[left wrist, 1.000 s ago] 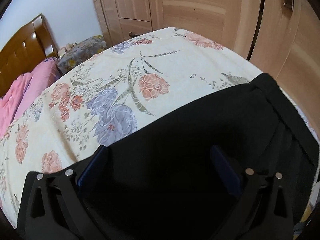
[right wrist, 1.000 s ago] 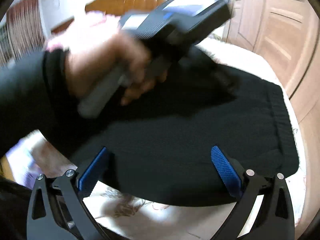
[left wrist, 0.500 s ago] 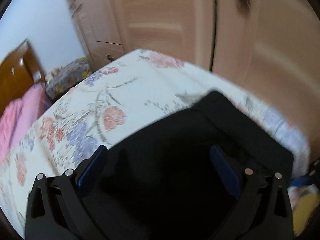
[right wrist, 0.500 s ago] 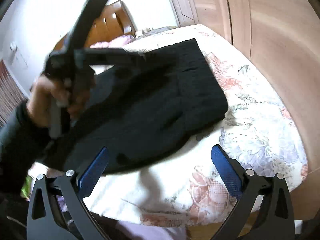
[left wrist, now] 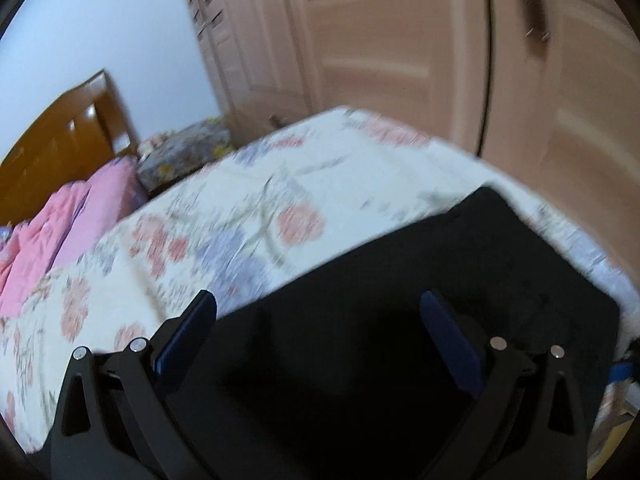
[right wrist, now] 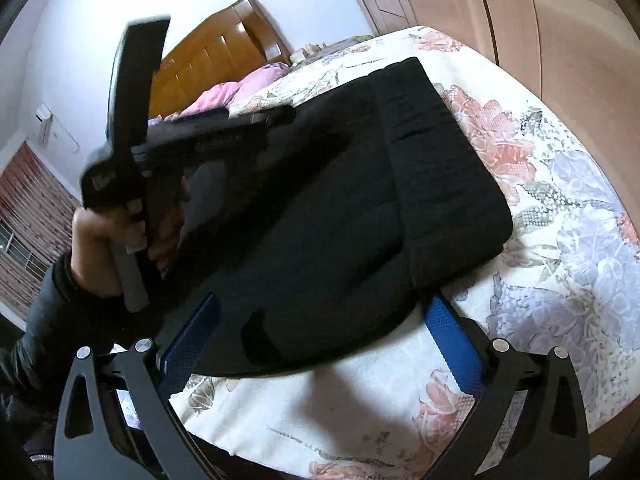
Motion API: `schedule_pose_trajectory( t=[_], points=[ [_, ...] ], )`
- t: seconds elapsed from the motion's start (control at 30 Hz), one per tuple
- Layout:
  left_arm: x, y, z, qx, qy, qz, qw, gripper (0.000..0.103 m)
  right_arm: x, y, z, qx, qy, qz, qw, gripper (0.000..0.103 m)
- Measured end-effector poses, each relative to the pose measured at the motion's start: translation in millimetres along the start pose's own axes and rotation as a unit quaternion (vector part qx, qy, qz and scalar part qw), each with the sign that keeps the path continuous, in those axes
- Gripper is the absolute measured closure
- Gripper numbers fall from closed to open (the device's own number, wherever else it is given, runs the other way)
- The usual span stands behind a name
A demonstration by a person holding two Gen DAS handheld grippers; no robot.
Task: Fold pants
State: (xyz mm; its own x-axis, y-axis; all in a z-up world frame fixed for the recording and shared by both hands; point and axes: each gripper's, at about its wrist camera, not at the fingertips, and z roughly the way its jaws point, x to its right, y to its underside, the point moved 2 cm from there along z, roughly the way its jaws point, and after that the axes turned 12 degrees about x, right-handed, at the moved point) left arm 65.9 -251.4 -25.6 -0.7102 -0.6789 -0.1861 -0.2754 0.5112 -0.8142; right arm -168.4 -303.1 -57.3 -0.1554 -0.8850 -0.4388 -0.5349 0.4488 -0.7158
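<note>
On bed (right wrist: 560,208) | folded black pants (right wrist: 360,220) | left claw (left wrist: 320,328) open | right claw (right wrist: 320,328) open

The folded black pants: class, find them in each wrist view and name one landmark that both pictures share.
Left wrist view: the folded black pants fill the lower centre and right, behind the open fingers.
Right wrist view: the pants lie diagonally across the centre.
Shared landmark: the brown wooden headboard.

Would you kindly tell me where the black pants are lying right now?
The pants lie folded on the floral bedspread near the bed's foot corner, beside the wardrobe.
</note>
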Motion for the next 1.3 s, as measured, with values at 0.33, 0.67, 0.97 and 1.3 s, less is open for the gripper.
schedule_pose_trajectory(
  t=[0.33,0.67,0.97,1.3],
  points=[
    [-9.0,22.1,12.5,-0.037,0.005,-0.013,0.9992,0.001,10.9,15.2,-23.1,0.037,0.034,0.022,0.998,0.063],
    [-31.4,-17.4,-39.9,0.008,0.022,-0.048,0.9986,0.002,-71.6,5.5,-32.9,0.108,0.091,-0.197,0.970,0.080],
    [-29.6,-77.9,-122.4,0.048,0.094,-0.039,0.9937,0.002,-150.3,15.8,-15.5,0.107,0.041,-0.320,0.940,0.083],
    [-54.5,-5.2,-50.0,-0.138,0.055,0.015,0.9887,0.002,-194.0,49.1,32.8,0.056,0.005,-0.370,0.927,0.085]
  ],
)
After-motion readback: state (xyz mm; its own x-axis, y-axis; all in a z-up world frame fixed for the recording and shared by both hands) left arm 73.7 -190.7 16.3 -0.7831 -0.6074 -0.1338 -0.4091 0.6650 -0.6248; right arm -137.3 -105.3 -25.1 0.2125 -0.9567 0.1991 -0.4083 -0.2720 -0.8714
